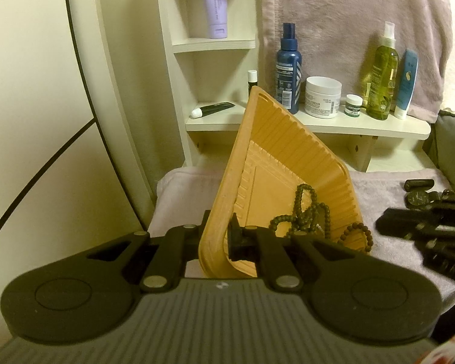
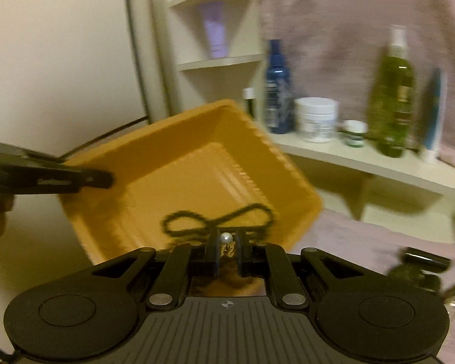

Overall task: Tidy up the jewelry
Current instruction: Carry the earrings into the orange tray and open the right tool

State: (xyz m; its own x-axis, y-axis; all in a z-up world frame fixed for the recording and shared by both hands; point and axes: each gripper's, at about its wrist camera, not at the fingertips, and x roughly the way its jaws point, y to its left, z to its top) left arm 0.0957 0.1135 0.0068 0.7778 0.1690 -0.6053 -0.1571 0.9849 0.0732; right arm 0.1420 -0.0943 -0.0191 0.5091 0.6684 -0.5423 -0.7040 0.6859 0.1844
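Indoors | pink towel (image 1: 388, 188) surface (cream shelf (image 1: 318, 123) behind) | left jaws pinch orange tray (image 1: 276, 157) | right jaws pinch pearl earring (image 2: 226, 238)

Tilted orange tray (image 1: 276, 163) — dark bead necklace (image 1: 303, 212) inside; pearl earring (image 2: 226, 238) pinched above.

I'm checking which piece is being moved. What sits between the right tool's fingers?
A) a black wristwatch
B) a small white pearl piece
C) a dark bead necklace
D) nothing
B: in the right wrist view, the right tool is shut on a small white pearl piece, in front of the tilted orange plastic tray.
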